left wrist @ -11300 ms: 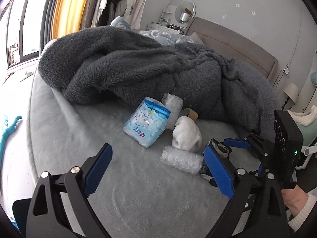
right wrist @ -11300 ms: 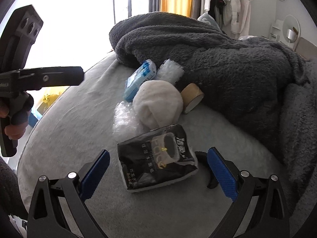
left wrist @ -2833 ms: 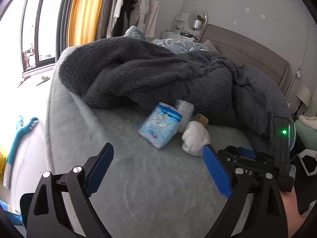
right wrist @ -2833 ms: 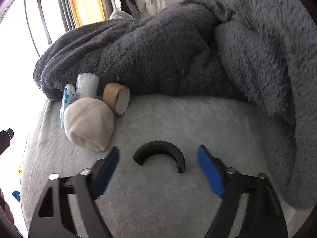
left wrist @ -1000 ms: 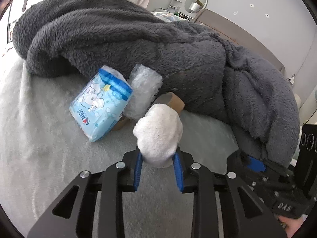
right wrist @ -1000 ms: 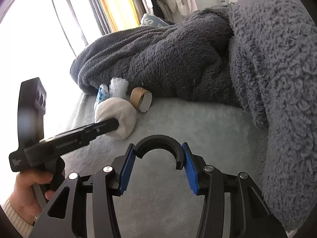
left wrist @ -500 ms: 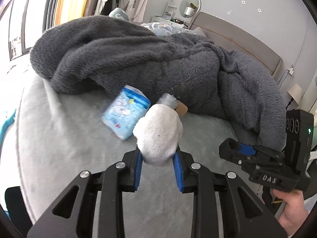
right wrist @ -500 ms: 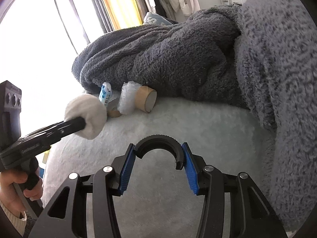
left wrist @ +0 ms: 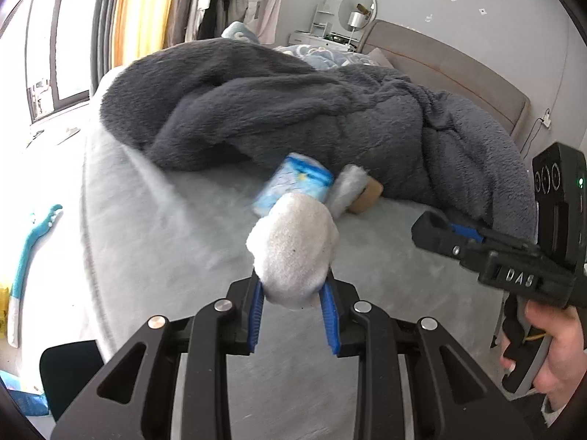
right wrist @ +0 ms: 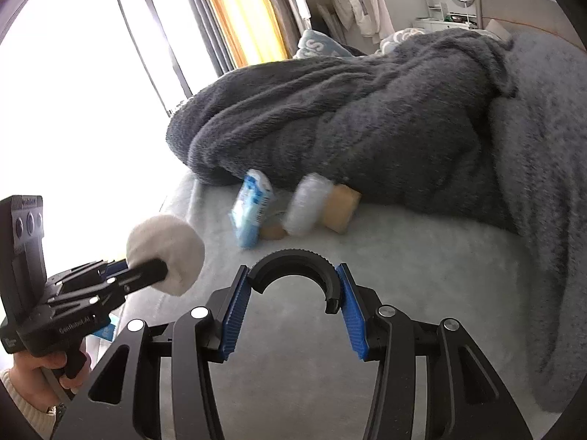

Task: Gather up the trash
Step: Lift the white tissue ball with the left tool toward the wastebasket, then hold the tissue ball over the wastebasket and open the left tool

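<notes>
My left gripper (left wrist: 293, 306) is shut on a white fluffy ball (left wrist: 293, 249), held in the air above the pale grey bed sheet (left wrist: 165, 242); the same white ball (right wrist: 167, 249) shows at the left of the right wrist view. My right gripper (right wrist: 291, 315) is shut on a black half-ring piece (right wrist: 293, 267) and also hangs above the sheet. On the bed behind lie a blue tissue pack (left wrist: 293, 183), a bubble-wrap roll (left wrist: 346, 189) and a brown tape roll (left wrist: 368, 196), all blurred. The tissue pack (right wrist: 251, 209) stands on edge in the right wrist view.
A big dark grey fleece blanket (left wrist: 312, 110) is heaped across the bed behind the items. A window (left wrist: 44, 58) and yellow curtain (left wrist: 128, 18) are at the left, a headboard (left wrist: 458, 73) at the right. A hand (left wrist: 554, 359) holds the other gripper.
Both grippers have drawn back from the pile and risen a little, so the tissue pack, bubble wrap and tape roll look farther off. The grips on the ball and the half-ring are unchanged.
</notes>
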Tool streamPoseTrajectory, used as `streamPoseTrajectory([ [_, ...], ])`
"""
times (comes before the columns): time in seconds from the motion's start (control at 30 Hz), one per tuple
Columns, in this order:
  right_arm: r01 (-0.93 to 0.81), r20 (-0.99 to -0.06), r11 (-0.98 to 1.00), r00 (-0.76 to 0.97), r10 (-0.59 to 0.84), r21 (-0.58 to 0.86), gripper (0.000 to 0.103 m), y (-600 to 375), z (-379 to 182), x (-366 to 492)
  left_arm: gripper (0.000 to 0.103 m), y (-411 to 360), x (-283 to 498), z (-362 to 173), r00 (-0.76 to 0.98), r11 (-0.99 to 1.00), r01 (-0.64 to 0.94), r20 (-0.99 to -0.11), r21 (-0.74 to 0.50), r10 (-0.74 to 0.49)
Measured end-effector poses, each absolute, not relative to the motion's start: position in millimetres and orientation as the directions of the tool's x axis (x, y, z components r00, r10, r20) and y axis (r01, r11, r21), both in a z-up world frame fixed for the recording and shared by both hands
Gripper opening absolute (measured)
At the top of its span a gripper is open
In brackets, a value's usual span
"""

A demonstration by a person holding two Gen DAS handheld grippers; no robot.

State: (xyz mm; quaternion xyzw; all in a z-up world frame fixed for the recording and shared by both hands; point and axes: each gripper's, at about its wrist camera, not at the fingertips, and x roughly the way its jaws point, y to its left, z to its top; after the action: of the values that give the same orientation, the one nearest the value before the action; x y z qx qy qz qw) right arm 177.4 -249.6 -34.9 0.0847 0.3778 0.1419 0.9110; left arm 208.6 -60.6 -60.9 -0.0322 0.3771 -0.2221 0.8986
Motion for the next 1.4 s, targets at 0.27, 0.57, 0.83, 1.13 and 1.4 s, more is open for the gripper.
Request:
streamPoseTrajectory([
  [0.27,-0.239,-0.65,0.936,0.673,0.352,0.259,0.048,-213.2,-26.5,184.1,0.03,-18.8,204.1,-63.1,0.627,0.928,0.321,-0.691,-0.19,-0.358],
  [0.57,-0.333,-0.662,0.917,0.64,0.39,0.218,0.048,-149.8,-26.0,191.2,0.03,30.1,207.1,-74.4,0.616,0.96,0.22,-0.739,-0.171,-0.273],
  [0.83,-0.391,-0.663,0.895,0.614,0.428,0.215,0.048,-114.0,-27.6,193.8,0.03,70.5,204.7,-87.3,0.588,0.971,0.158,-0.772,-0.182,-0.24],
  [1.13,-0.42,-0.664,0.882,0.6,0.447,0.214,0.048,-84.3,-27.8,197.9,0.03,99.9,199.8,-82.2,0.609,0.976,0.118,-0.764,-0.181,-0.216],
  [1.4,-0.452,-0.667,0.864,0.577,0.471,0.22,0.048,-59.8,-30.7,194.4,0.03,120.5,199.6,-95.7,0.57,0.98,0.089,-0.797,-0.181,-0.199],
])
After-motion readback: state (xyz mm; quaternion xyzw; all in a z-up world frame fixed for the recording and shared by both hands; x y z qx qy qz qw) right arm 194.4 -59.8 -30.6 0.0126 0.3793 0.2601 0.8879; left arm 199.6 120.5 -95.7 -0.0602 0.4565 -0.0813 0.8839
